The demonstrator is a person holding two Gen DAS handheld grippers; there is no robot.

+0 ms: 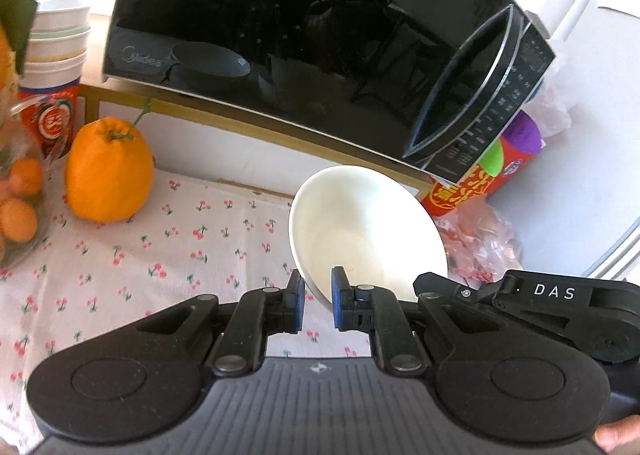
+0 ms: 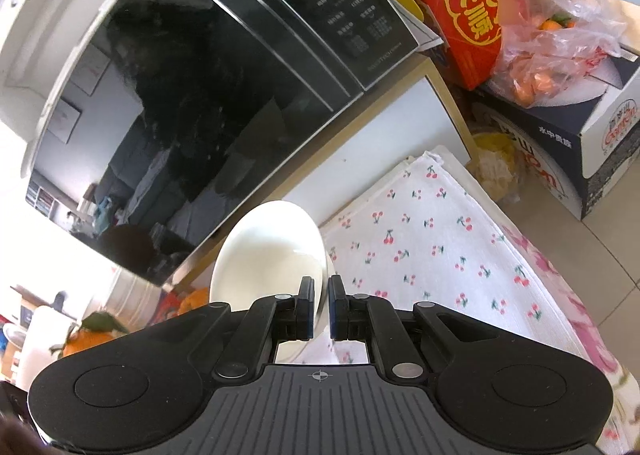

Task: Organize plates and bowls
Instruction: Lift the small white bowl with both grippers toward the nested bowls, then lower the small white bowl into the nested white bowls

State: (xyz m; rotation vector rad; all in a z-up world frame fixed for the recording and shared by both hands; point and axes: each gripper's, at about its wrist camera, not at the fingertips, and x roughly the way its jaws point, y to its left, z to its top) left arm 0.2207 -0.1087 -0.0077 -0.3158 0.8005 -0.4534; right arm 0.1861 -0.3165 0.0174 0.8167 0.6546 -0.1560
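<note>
A white bowl [image 1: 366, 231] is tilted above the cherry-print cloth [image 1: 168, 255], in front of the black microwave [image 1: 304, 35]. My left gripper [image 1: 318, 287] is shut on the bowl's near rim. The right gripper's black body [image 1: 560, 315] shows at the bowl's right side. In the right wrist view the same white bowl [image 2: 268, 255] is tilted, and my right gripper [image 2: 321, 297] is shut on its rim. A stack of white bowls [image 1: 60, 35] stands at the far left.
A large orange [image 1: 108, 171] and a jar of small oranges [image 1: 20, 199] sit at the left. A red box [image 2: 472, 7], a bag of oranges [image 2: 552, 47] and a cardboard box [image 2: 580, 147] stand at the right. A tiled floor [image 2: 608, 255] lies beyond the cloth's edge.
</note>
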